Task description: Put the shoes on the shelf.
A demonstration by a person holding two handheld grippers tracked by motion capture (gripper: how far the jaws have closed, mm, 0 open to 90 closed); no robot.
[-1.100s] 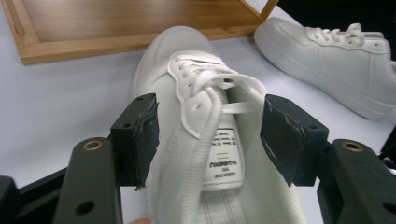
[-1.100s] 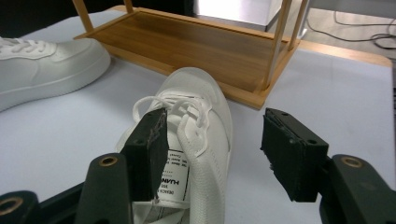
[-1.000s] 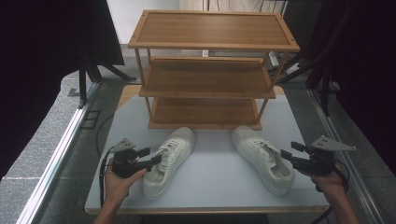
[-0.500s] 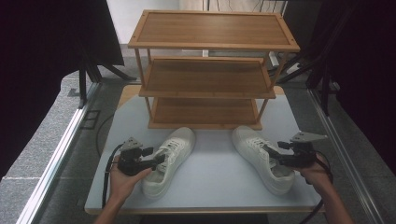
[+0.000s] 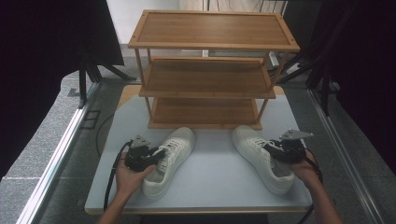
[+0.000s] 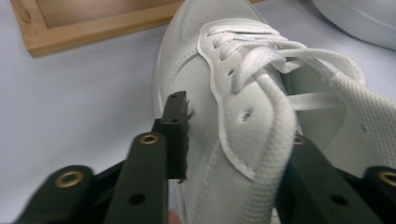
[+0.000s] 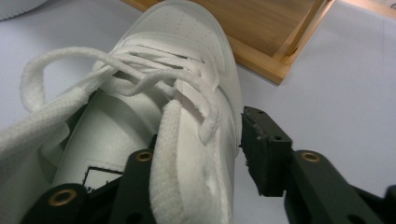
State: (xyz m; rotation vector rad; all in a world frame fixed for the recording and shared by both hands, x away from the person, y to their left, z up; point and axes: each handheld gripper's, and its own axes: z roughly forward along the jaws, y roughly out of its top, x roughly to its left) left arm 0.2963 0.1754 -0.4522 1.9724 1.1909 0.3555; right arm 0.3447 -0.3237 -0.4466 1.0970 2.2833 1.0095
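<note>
Two white lace-up sneakers lie on the pale table (image 5: 215, 186) in front of a wooden rack. My left gripper (image 5: 156, 156) (image 6: 238, 121) is at the left sneaker (image 5: 172, 156) (image 6: 233, 60). One jaw presses on the outer side and the other is inside the opening, so it is shut on the side wall. My right gripper (image 5: 272, 150) (image 7: 201, 144) straddles the side wall of the right sneaker (image 5: 257, 154) (image 7: 177, 70). Its outer pad (image 7: 259, 149) stands a sliver off the leather, so it is open. Both sneakers rest flat with their toes toward the rack.
A three-tier wooden shoe rack (image 5: 210, 44) stands at the back of the table, and its lowest shelf (image 5: 203, 112) is just beyond the toes. Black stands and curtains flank the table. A metal rail (image 5: 60, 154) runs along the left floor.
My right gripper has moved left from beyond the right sneaker's heel side onto its side wall. The left gripper has edged slightly farther onto the left sneaker. Both sneakers have stayed in place.
</note>
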